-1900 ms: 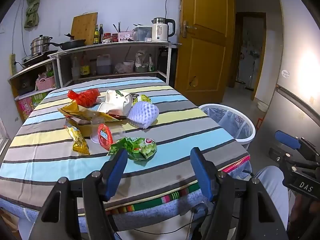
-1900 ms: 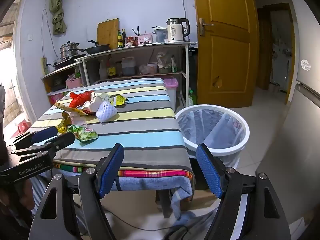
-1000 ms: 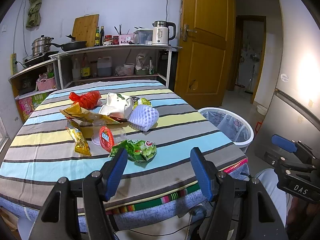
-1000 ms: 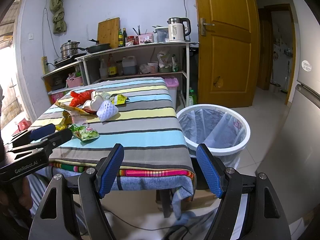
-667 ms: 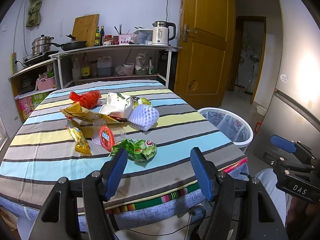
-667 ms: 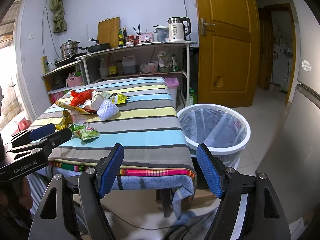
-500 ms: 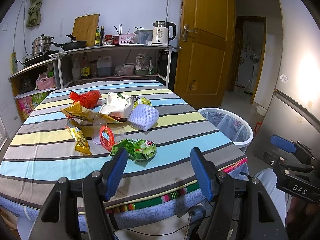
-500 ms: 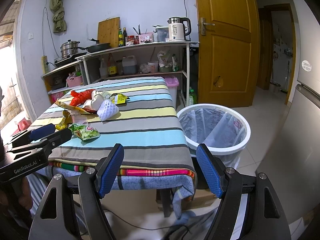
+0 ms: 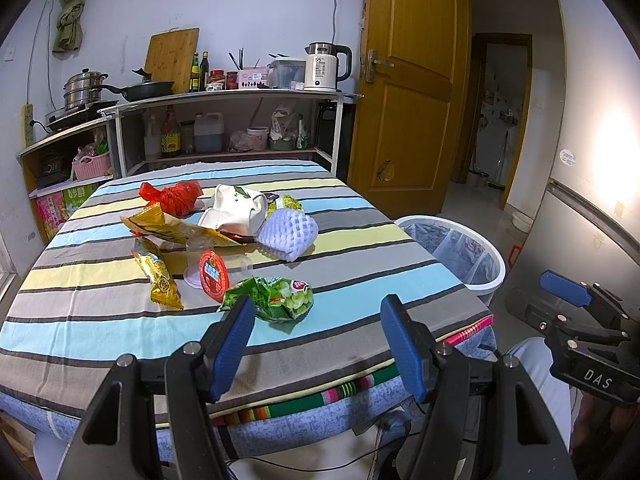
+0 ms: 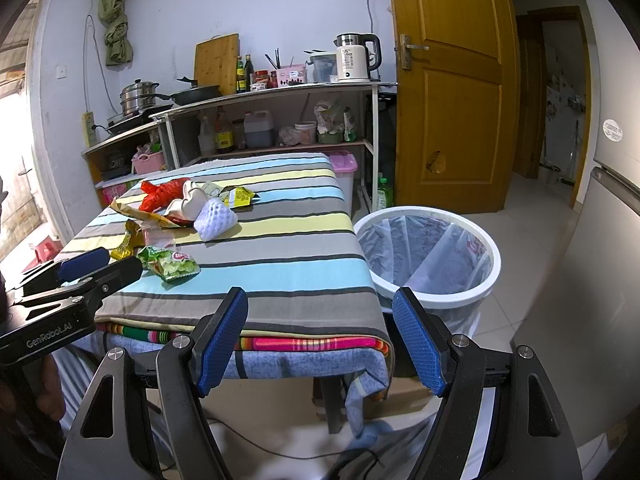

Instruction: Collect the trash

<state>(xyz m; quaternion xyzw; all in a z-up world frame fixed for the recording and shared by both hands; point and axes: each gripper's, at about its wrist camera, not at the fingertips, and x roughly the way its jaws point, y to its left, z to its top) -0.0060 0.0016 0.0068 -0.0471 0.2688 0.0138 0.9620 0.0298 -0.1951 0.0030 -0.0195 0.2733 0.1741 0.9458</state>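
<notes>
On the striped tablecloth (image 9: 360,276) a heap of litter lies toward the left half: a green snack packet (image 9: 276,298) nearest the front edge, a red-lidded clear cup (image 9: 212,276) just behind it, a yellow wrapper (image 9: 158,276) to its left, a lilac foam fruit net (image 9: 288,232), a crumpled white paper container (image 9: 234,210), a long yellow bag (image 9: 172,228) and a red plastic bag (image 9: 174,196) farther back. Beside the table's right edge, on the tiled floor, stands a white trash bin (image 10: 428,256) lined with a clear bag. The left gripper (image 9: 316,340) hovers before the table's front edge, its blue-padded jaws spread wide with nothing between them, the green packet just beyond its left finger. The right gripper (image 10: 320,336) is held lower, off the table's near corner, jaws likewise wide apart and empty, facing the bin and table. Behind the table, a shelf unit (image 9: 240,100) carries a kettle (image 9: 326,66) and a cutting board (image 9: 172,58).
</notes>
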